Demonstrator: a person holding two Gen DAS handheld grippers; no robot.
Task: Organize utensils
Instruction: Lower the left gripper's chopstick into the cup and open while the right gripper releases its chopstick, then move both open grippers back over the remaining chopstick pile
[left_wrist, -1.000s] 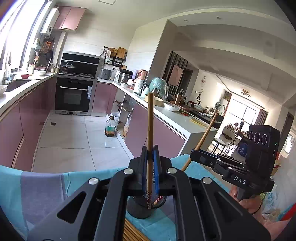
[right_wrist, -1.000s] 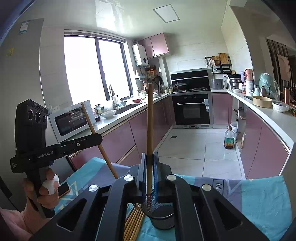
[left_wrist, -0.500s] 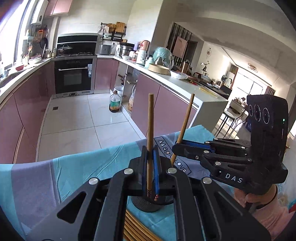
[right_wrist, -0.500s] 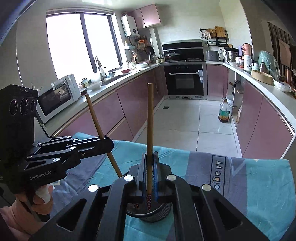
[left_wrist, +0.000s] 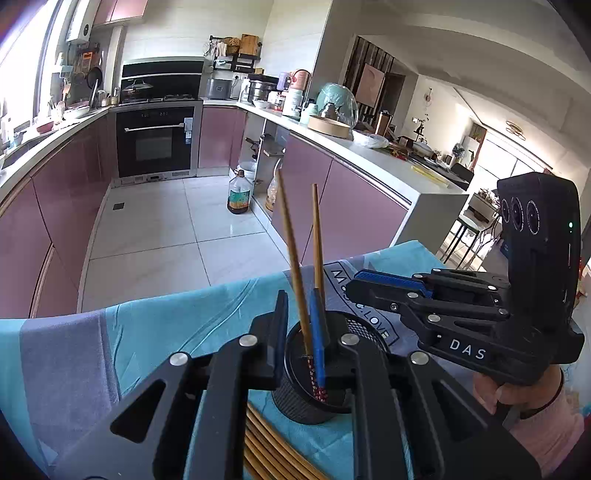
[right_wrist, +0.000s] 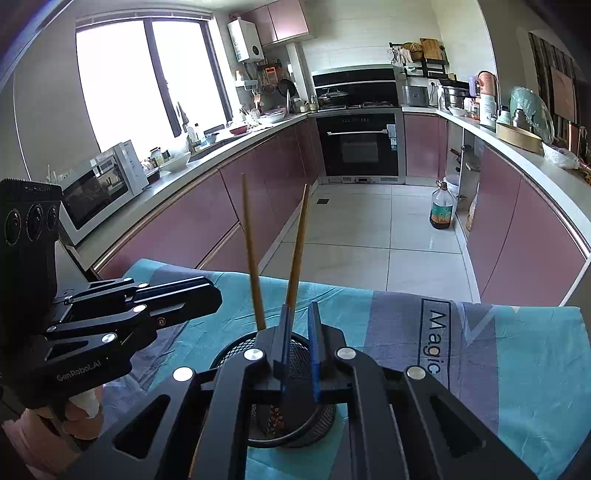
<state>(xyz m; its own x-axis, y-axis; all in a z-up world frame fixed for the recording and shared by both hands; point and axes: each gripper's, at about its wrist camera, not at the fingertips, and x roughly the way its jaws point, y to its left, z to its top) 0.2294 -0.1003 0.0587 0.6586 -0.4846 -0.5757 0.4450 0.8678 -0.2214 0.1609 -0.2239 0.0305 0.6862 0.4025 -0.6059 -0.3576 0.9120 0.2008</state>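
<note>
**Two chopsticks in the cup, both jaws let go**

Seen from the left wrist, we have our left gripper (left_wrist: 301, 325) with jaws spread apart, holding nothing, directly over the black mesh cup (left_wrist: 314, 384) at lower centre of the frame. We count two chopsticks (left_wrist: 291, 258) standing in the cup, long axes near upright and leaning slightly apart, patterned tips down inside. One passes between our fingers without being squeezed. A bundle of loose chopsticks (left_wrist: 266, 443), too overlapped to count, lies flat on the blue cloth (left_wrist: 147, 332) at the bottom edge, below the jaws. The right gripper (left_wrist: 369, 280) sits at right, its jaws released too.

From the right wrist, our right gripper (right_wrist: 299, 332) is parted and empty above the same mesh cup (right_wrist: 295, 424), the two chopsticks (right_wrist: 253, 251) rising ahead of it at centre. We judge the left hand nearer the flat bundle, whose sticks run roughly away from us.
</note>
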